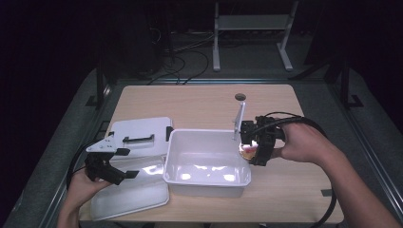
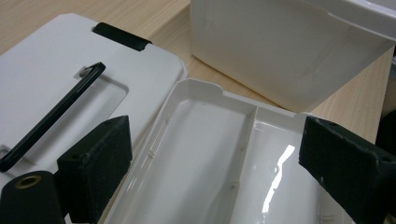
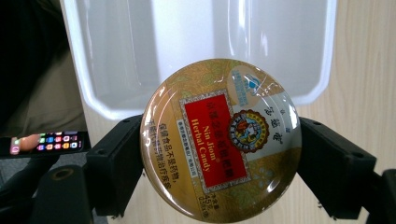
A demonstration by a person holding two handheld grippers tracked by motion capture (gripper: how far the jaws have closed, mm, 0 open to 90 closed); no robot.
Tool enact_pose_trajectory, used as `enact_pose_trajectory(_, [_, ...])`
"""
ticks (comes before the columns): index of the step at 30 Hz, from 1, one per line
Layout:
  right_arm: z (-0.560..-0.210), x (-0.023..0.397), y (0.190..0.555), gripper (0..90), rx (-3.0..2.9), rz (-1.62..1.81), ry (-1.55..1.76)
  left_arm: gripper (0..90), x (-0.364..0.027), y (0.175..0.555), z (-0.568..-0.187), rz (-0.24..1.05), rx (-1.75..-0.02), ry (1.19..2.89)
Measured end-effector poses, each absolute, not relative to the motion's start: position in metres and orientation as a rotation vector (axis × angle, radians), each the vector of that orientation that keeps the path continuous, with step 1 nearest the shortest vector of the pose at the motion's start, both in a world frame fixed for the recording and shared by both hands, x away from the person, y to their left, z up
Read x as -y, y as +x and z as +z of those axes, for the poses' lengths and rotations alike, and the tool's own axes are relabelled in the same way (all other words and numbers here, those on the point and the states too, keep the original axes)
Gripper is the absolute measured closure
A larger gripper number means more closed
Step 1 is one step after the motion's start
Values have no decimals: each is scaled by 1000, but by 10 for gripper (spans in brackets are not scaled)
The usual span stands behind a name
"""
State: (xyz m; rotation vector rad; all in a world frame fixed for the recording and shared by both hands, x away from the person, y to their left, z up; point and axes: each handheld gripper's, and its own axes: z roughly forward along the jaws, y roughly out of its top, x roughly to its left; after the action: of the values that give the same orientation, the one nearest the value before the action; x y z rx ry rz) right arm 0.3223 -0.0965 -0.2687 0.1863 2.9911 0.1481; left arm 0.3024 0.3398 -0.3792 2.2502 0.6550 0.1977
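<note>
Hovering at the near left, the left gripper point(image 1: 124, 163) is holding its jaws wide apart over the shallow, glossy white plastic divided tray point(image 2: 224, 154), gripping nothing. Just beyond it, the flat white lid with a black handle point(image 1: 140, 130) is lying on the light wooden table point(image 1: 199, 104). The deep white plastic tub point(image 1: 207, 183) is sitting in the middle. At its right rim, the right gripper point(image 1: 248, 153) is clamping the round gold-and-red herbal candy tin point(image 3: 220, 139) between both jaws, above the tub's edge.
</note>
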Motion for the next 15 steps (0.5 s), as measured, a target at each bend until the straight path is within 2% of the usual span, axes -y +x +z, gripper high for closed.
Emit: enact_pose_trajectory(15, [-274, 61, 328, 199, -3009, 175, 108, 86, -342, 302, -377, 196, -652, 2237])
